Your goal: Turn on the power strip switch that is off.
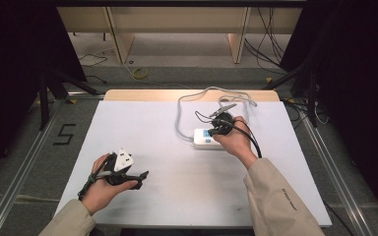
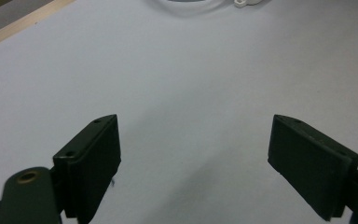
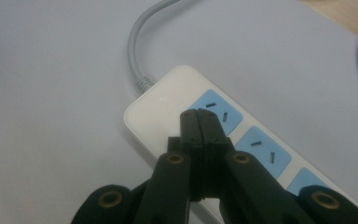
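Right gripper (image 3: 199, 122) pressed together, tips over one white power strip (image 3: 168, 100) at bench (image 1: 142, 132) two o'clock, three blue sockets counted, left gripper (image 2: 193, 158) spread, level at seven o'clock, holding nothing

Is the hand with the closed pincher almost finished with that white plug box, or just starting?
Probably just starting. Done: the right gripper has shut its jaws, with nothing between them, and its tip is at the power strip, near the end where the grey cord goes in. In hand: maybe pressing there; contact is unclear. Left: the blue sockets are empty, and the left gripper waits open over the table.
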The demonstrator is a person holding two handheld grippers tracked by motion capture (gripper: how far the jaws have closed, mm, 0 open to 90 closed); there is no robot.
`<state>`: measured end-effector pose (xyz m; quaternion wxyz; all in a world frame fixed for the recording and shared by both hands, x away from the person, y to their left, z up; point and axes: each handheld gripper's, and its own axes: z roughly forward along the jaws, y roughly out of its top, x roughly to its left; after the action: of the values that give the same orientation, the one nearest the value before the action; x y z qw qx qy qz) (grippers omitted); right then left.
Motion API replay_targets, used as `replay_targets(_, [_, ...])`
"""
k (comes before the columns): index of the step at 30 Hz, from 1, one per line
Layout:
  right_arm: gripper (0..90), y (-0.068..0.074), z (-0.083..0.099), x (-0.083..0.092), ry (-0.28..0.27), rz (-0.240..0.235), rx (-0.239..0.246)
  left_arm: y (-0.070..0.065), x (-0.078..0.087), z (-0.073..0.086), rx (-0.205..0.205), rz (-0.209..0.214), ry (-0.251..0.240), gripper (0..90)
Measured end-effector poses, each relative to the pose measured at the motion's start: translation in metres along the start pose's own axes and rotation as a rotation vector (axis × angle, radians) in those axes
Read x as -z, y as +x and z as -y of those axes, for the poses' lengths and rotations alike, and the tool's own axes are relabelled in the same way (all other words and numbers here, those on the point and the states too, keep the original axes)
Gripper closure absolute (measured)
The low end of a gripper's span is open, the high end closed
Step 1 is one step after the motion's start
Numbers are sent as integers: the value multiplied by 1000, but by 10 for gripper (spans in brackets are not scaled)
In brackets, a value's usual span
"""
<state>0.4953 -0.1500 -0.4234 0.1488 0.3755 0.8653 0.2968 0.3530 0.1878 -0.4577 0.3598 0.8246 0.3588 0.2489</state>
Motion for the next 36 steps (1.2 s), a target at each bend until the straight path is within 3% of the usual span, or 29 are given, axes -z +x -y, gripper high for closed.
replay_targets(36, [900,5,-7,-18,70,-31,-9,0,0,0,-10,3,5,167])
